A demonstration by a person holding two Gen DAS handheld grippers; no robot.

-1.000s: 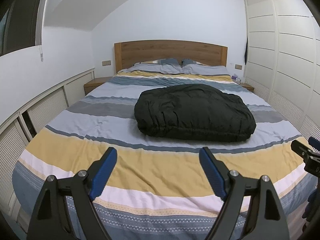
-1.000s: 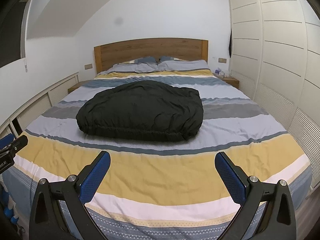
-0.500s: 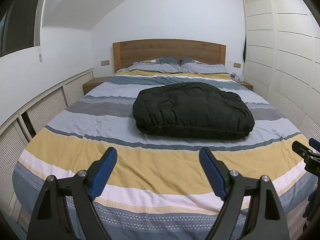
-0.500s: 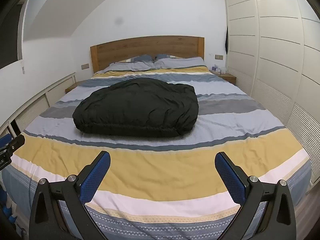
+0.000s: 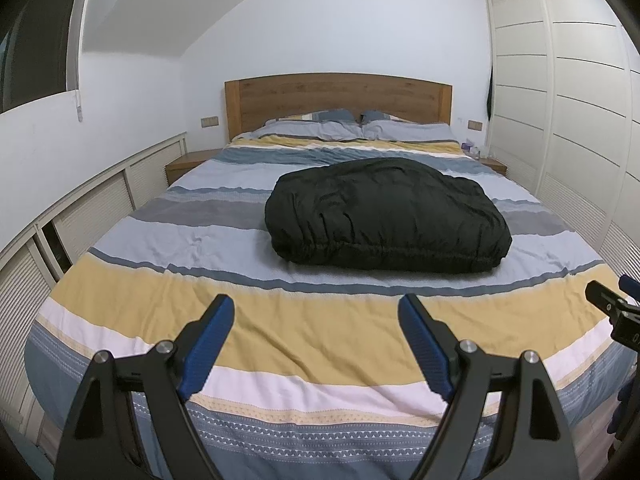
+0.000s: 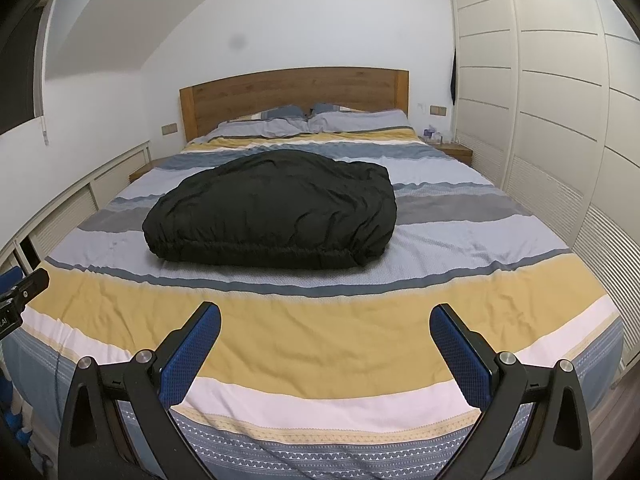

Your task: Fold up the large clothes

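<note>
- Left gripper [image 5: 316, 320] and right gripper [image 6: 325, 326] are hovering with jaws spread, grasping nothing.
- Puffy black padded garment with gathered elastic hem [image 5: 386, 216] is lying ahead of both, well apart, on the striped bed cover [image 5: 168, 304].
- Likely soft, light, slippery; the hem corners are looking grippable.

striped bed [image 5: 248, 320], wooden headboard [image 5: 338, 96]

From my left hand-held gripper [image 5: 316, 312], the right hand-held gripper [image 5: 612, 312] is cut off at the frame's right edge, so I can't judge its jaws there. The small items on the nightstand [image 6: 454, 149] far ahead are too tiny to identify. The dark garment's [image 6: 276, 208] far side and underside are hidden.
</note>
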